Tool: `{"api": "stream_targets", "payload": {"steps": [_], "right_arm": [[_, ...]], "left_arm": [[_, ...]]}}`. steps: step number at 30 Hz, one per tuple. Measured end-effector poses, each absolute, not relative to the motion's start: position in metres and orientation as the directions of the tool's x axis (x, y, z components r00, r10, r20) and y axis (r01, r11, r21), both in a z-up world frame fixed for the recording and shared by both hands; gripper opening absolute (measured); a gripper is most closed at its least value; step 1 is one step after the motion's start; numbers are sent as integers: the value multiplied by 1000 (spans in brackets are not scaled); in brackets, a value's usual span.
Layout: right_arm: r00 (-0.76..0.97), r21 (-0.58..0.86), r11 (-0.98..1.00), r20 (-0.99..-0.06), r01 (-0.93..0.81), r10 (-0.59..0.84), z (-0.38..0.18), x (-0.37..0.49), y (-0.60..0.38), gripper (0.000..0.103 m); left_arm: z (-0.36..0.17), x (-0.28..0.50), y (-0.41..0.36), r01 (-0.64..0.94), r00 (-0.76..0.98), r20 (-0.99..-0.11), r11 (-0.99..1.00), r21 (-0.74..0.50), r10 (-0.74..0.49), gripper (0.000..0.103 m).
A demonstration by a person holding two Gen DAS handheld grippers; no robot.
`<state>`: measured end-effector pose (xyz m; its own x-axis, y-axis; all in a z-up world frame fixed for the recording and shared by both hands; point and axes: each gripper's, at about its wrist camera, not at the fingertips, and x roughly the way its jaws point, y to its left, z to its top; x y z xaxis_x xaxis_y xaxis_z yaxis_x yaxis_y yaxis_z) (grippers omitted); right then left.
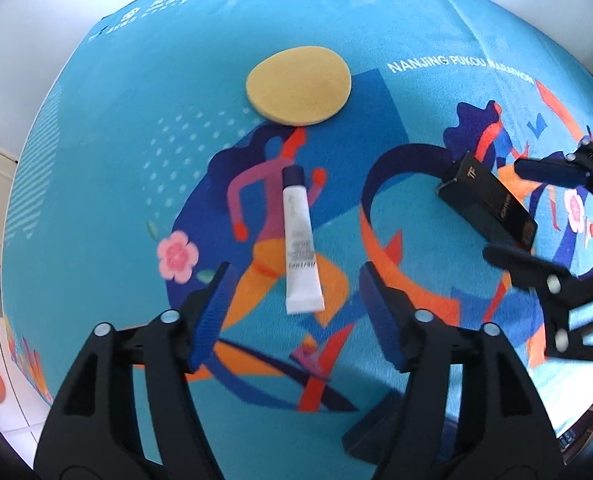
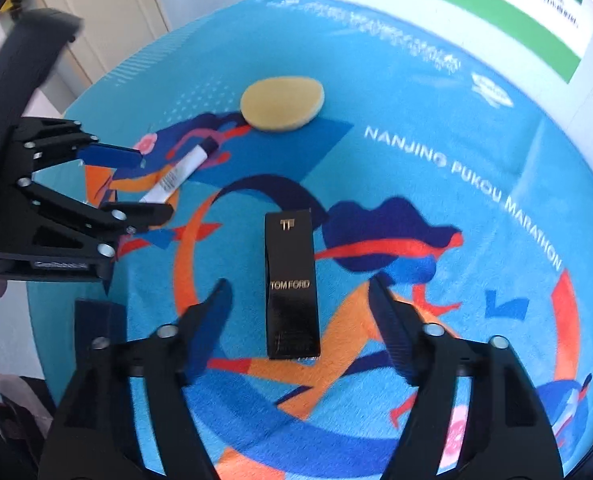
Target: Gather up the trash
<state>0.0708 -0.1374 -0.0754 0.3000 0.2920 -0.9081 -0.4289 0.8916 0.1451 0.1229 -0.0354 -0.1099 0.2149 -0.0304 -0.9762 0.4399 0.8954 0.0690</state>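
Observation:
A white tube with a dark cap (image 1: 298,240) lies on the blue printed cloth (image 1: 116,200), in line with the gap of my left gripper (image 1: 296,270). That gripper is open, with clear space on both sides of the tube. A black Tom Ford box (image 2: 290,280) lies flat between the fingers of my right gripper (image 2: 300,282), which is open and does not touch it. A round yellow sponge (image 1: 298,84) rests farther back. The left wrist view shows the right gripper (image 1: 506,210) around the box (image 1: 488,204). The right wrist view shows the left gripper (image 2: 154,184) by the tube (image 2: 176,176).
The cloth (image 2: 416,200) covers a small table against a white wall with a green-bordered poster (image 2: 496,12). A dark flat piece (image 2: 96,320) lies at the near left edge. Cream cabinet doors (image 2: 96,20) stand beyond the left side. The sponge (image 2: 282,104) is near the back.

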Motion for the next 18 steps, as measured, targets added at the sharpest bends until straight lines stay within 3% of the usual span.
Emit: {"api": "stream_targets", "payload": {"steps": [6, 9, 10, 12, 13, 18], "right_arm": [[279, 170, 889, -909, -426, 308, -87, 78, -133, 73], [271, 186, 894, -910, -408, 313, -91, 82, -134, 65], [277, 187, 895, -908, -404, 314, -91, 82, -135, 56], [274, 197, 897, -907, -395, 320, -89, 86, -139, 35], [264, 214, 896, -906, -390, 331, -89, 88, -141, 26], [262, 223, 897, -905, -380, 336, -82, 89, -147, 26]], "left_arm": [[-121, 137, -42, 447, 184, -982, 893, 45, -43, 58], [-121, 147, -45, 454, 174, -982, 891, 15, -72, 39], [-120, 150, -46, 457, 170, -982, 890, 2, -85, 26], [-119, 155, -47, 456, 170, -981, 890, -7, -95, 11], [-119, 158, -46, 453, 160, -981, 891, -27, -111, 11], [-104, 160, -40, 452, 192, -972, 891, -38, -138, 11]]}}
